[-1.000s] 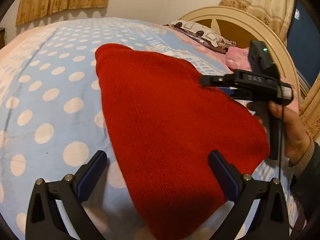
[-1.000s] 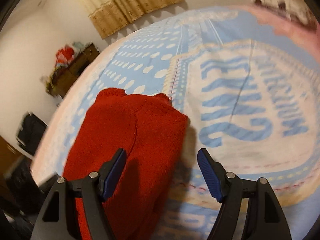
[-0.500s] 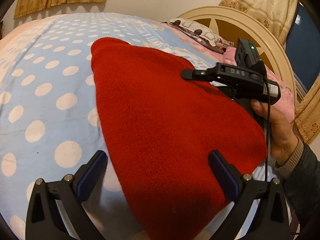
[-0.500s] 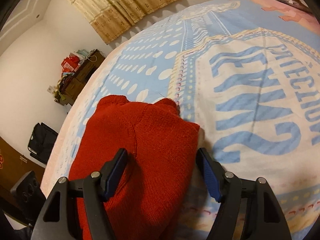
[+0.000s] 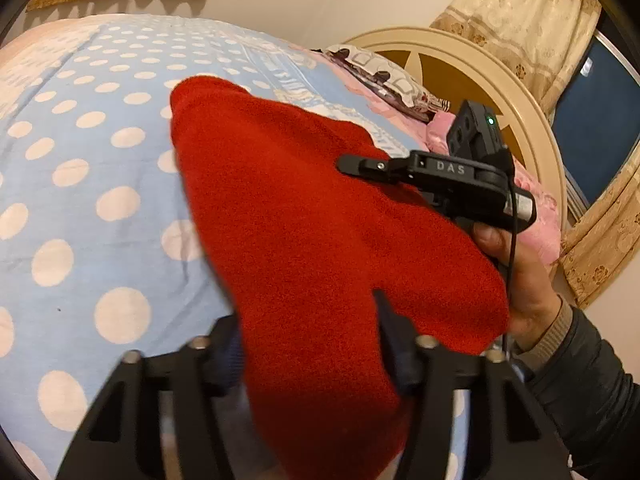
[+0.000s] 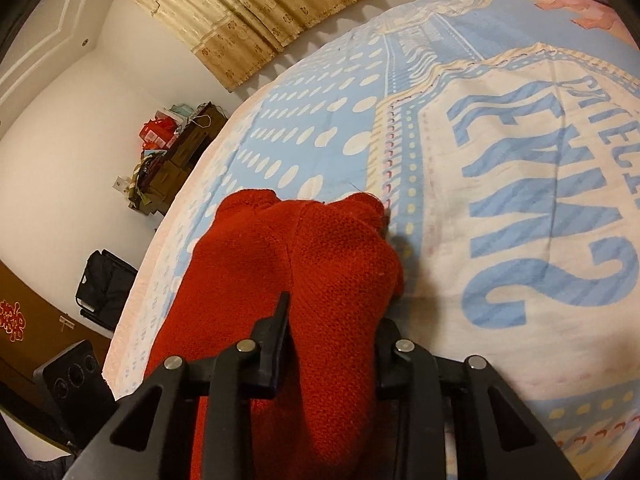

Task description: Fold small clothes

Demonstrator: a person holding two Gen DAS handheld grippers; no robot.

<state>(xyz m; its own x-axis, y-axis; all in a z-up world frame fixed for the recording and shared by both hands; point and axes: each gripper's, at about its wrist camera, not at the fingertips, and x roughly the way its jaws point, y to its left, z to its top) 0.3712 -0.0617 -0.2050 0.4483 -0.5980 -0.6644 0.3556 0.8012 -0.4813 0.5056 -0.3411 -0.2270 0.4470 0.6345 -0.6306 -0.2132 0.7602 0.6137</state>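
A red knitted garment [image 5: 304,232] lies on a blue bedspread with white dots [image 5: 92,184]. My left gripper [image 5: 312,356] is shut on the garment's near edge, with red cloth bunched between its fingers. The right gripper's body [image 5: 460,184] shows at the garment's far right side, held by a hand. In the right wrist view my right gripper [image 6: 332,340] is shut on another edge of the same garment [image 6: 280,264], and the cloth hides the pads.
A cream round headboard [image 5: 516,92] and a patterned pillow [image 5: 384,80] are at the bed's far right. The bedspread's white panel with blue letters [image 6: 532,184] lies right of the garment. A cluttered dresser [image 6: 172,152] and a black bag [image 6: 104,284] stand beside the bed.
Both grippers went from open and straddling the garment's edges to shut on the red cloth. The right gripper moved in over the garment.
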